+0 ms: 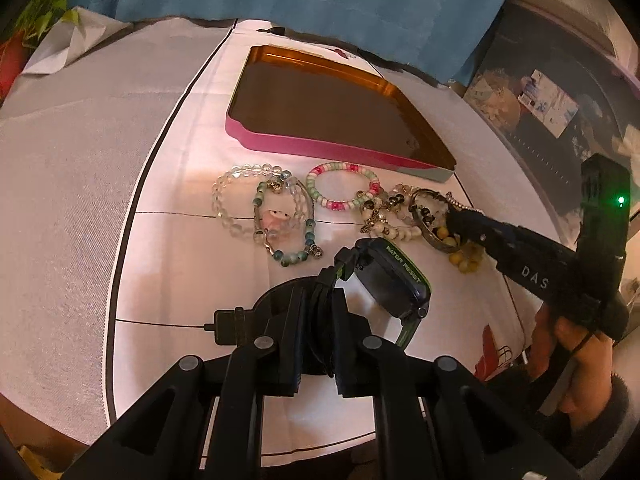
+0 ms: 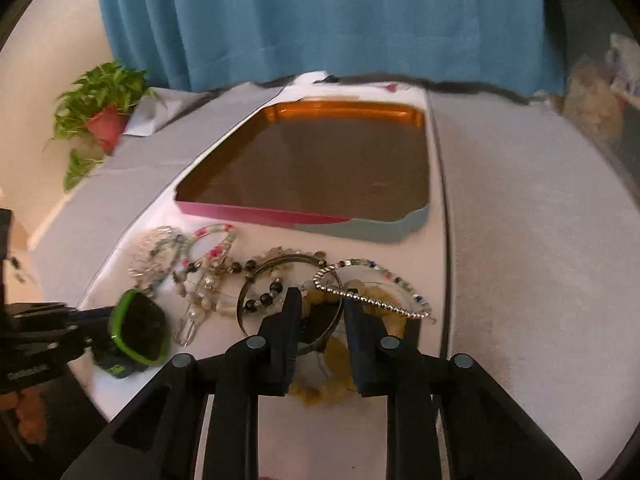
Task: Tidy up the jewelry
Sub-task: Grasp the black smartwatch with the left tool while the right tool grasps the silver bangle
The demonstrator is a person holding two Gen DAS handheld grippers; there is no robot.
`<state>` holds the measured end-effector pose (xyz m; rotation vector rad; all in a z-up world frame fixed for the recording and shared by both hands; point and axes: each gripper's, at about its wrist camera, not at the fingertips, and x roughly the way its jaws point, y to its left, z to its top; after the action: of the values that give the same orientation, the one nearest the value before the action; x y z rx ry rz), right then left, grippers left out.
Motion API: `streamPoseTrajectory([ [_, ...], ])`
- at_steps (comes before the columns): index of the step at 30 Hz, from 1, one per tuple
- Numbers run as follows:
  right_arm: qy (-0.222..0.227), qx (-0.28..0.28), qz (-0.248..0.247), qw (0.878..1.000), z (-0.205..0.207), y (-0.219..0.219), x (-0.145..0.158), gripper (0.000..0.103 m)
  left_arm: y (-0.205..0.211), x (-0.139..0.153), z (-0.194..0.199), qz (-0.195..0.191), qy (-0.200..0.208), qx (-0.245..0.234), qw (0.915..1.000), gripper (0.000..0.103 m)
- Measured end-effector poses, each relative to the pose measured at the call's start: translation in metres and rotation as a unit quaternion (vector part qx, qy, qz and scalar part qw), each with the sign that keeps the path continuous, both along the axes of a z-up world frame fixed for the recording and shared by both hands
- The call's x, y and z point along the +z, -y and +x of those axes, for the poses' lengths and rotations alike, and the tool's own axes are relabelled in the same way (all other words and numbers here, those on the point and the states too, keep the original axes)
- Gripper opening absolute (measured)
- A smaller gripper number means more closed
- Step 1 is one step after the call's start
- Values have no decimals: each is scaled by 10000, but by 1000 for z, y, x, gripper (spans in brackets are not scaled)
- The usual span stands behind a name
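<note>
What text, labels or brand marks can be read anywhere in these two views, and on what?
"WATER RESIST" – bezel of the black digital watch with green trim.
"DAS" – side of the black right gripper.
Printed cards at the far right of the left wrist view: too small to read.
Right wrist view: nothing legible.

A cloth-covered counter [image 2: 520,208] carries a shallow pink-sided tray [image 1: 304,148]. In front of the tray lie a clear bead bracelet [image 1: 224,204], a pink and white bracelet [image 1: 340,192] and a tangle of bracelets [image 2: 280,292] with a metal bangle.
</note>
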<state>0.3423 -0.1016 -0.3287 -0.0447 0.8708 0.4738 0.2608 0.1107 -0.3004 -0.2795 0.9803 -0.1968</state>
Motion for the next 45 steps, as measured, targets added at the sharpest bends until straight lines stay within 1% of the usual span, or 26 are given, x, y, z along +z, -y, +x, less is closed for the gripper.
streamPoseTrajectory([
  [3,65,46,2,10000,-5,1,3,25,-1,-1,-2,-67,70,14,10000,10],
  [5,103,35,-112,9999,-6,-2,3,26,-2,-2,-3,-119,101,31,9999,10],
  [7,111,88,-97,9999,-8,-4,3,23,-4,-2,-3,-204,80,52,9997,10],
  [8,103,38,-126,9999,-9,-3,3,6,-5,-2,-3,-255,58,58,9996,10],
  [9,109,-12,-74,9999,-10,-1,5,0,-6,-3,-3,-292,48,55,9995,10],
  [10,100,-46,-18,9999,-11,2,6,0,-7,-3,-3,-314,45,51,9995,10],
  [13,77,-33,-136,9999,-16,3,10,0,-9,-3,-4,-365,60,69,9993,10],
  [17,35,-89,14,10000,-27,16,22,0,-10,-4,-6,-399,90,77,9991,10],
  [20,-225,111,124,9996,-32,19,22,0,-10,-4,-9,-380,105,60,9992,10],
  [21,-210,202,188,9994,-33,16,22,3,-10,-4,-10,-370,116,49,9992,10],
  [24,-254,342,-34,9991,-30,3,14,9,-13,-4,-12,-471,115,78,9988,11],
  [25,-251,400,0,9989,-29,-1,12,10,-14,-5,-12,-490,109,82,9987,11],
  [26,-207,418,44,9989,-29,-4,10,15,-14,-5,-13,-492,109,74,9987,11],
  [27,-164,442,66,9989,-29,-7,9,28,-14,-5,-13,-486,108,66,9987,11],
  [28,-145,465,49,9988,-29,-11,8,38,-14,-5,-14,-490,104,65,9987,11],
  [29,-133,475,21,9988,-29,-14,7,63,-15,-4,-14,-500,91,68,9987,11],
  [30,-105,492,-1,9987,-28,-17,7,77,-15,-4,-14,-507,78,70,9987,11],
  [34,-11,408,-6,9992,-27,-18,9,78,-13,-3,-14,-390,76,-36,9992,11],
  [37,-125,363,13,9993,-18,-19,1,78,-6,1,-16,-92,63,-138,9998,13],
  [38,-160,365,50,9992,-15,-20,0,78,-3,2,-18,-18,59,-176,9998,19],
  [39,-177,361,43,9992,-12,-20,-3,78,-1,3,-20,-2,71,-276,9996,29],
  [40,-173,362,13,9992,-10,-21,-5,77,1,3,-23,14,96,-361,9993,33],
  [41,-147,348,-10,9993,-10,-21,-5,66,4,3,-25,99,140,-427,9989,35],
  [42,-89,339,-25,9994,-10,-21,-5,59,6,3,-26,217,188,-434,9986,28],
  [44,-56,268,-2,9996,-11,-18,-5,59,6,1,-23,369,193,-367,9985,9],
  [45,-52,236,35,9997,-11,-17,-5,59,3,1,-21,264,170,-320,9990,8],
])
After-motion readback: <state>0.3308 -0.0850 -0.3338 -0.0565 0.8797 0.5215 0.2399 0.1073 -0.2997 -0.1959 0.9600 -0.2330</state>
